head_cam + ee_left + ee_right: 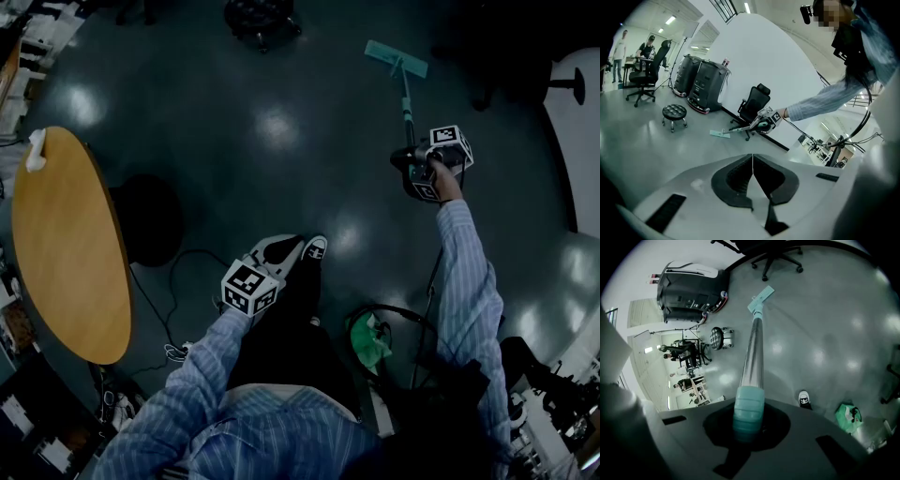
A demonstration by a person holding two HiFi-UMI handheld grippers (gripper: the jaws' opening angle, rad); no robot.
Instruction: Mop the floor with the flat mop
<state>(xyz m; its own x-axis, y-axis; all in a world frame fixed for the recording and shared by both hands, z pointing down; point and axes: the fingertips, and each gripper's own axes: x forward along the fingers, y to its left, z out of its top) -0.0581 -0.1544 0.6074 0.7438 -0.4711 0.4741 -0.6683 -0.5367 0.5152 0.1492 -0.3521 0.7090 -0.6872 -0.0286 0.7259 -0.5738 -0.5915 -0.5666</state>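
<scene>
The flat mop has a teal pad lying on the dark floor and a metal pole running back to my right gripper, which is shut on its teal grip. In the right gripper view the pole leads out to the pad. My left gripper hangs low near the person's shoe, shut with nothing in it; its jaws meet in a thin line. From the left gripper view the mop pad and right gripper show across the room.
A round wooden table stands at the left with cables on the floor beside it. A green bag lies by the person's feet. Office chair, black stool, black machines and a white wall border the floor.
</scene>
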